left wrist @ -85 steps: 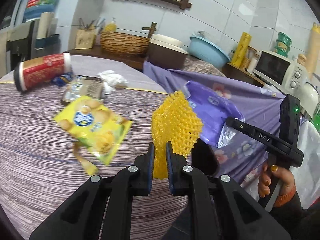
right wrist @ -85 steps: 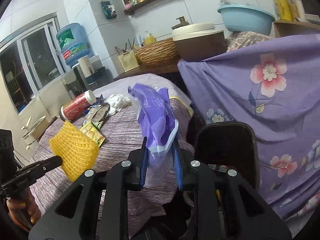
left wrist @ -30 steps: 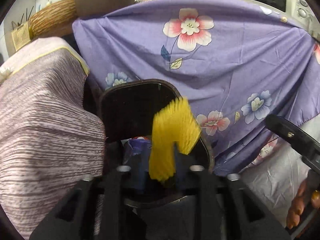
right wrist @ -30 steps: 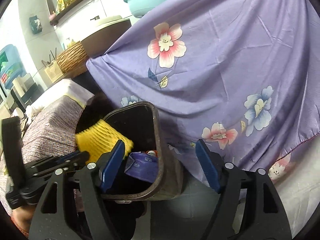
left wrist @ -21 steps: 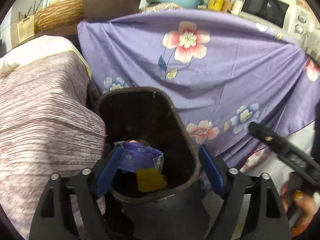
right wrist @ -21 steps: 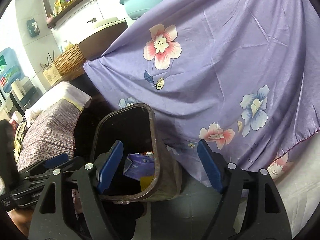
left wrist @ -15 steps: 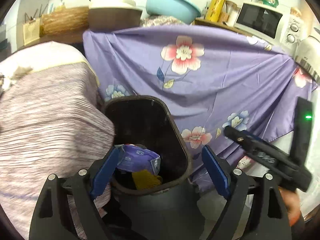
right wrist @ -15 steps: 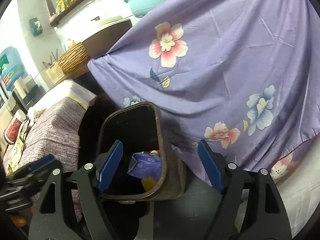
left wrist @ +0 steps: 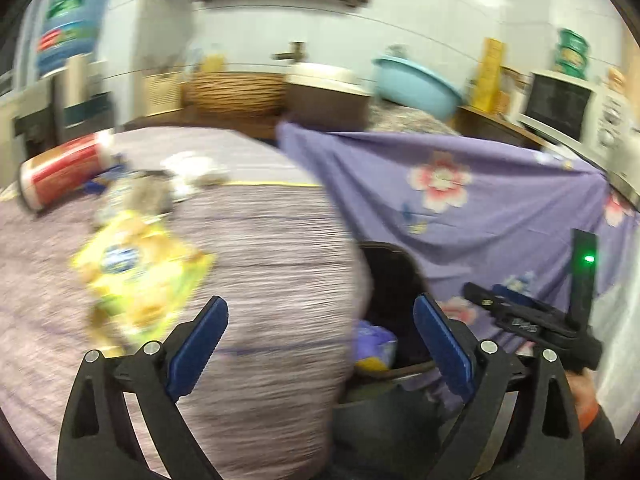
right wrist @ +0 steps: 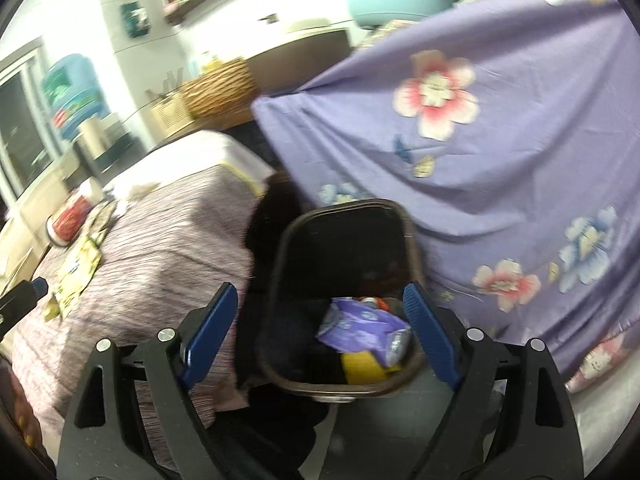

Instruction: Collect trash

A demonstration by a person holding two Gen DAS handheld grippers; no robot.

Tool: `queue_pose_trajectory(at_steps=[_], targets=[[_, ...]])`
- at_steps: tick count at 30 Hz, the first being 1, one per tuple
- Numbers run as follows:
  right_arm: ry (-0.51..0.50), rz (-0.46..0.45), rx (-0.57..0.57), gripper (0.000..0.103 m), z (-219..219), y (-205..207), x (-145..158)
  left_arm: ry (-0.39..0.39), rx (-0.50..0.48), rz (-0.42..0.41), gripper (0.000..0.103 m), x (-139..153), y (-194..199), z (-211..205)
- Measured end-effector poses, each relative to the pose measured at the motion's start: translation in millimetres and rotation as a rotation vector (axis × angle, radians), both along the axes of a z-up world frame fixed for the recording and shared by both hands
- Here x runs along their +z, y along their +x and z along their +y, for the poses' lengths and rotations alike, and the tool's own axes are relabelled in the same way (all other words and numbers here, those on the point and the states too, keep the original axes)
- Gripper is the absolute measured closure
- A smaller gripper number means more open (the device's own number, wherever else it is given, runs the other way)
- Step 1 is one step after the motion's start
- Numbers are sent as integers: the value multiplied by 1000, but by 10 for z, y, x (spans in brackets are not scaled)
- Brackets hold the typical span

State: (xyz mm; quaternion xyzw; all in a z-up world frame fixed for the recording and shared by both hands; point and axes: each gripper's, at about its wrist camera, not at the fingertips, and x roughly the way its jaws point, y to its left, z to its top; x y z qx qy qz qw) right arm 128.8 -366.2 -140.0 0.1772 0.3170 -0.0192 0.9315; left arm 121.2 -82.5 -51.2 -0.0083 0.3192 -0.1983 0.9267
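Tabletop wrappers (left wrist: 136,276) face the opening, empty left gripper (left wrist: 320,332); the opening, empty right gripper (right wrist: 320,332) overlooks the bin (right wrist: 288,240).

Your left wrist view looks down across the desk (left wrist: 260,264), the bin (left wrist: 392,276) at 4 o'clock. Your right wrist view sits close above that bin (right wrist: 288,256), desk (right wrist: 160,248) at 9 o'clock.
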Motion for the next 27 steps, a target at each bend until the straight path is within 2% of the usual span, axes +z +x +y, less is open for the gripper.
queue_pose_trajectory(at_steps=[7,11,16,19,23,27], targets=[[-17,-21,130,18,491,134,143,7,210,3,10,-4,5,760],[-39,-38,200,18,770,180,238,2,267,26,11,-46,58,1008],[-63,-69,273,14,1050,189,384,68,271,75,31,-135,211,1120],[-78,-93,310,13,1203,173,482,64,257,129,41,-224,302,1188],[-96,-114,341,13,1367,174,580,125,258,147,50,-284,362,1179],[-107,-123,367,12,1512,207,630,137,251,169,64,-326,405,1182]])
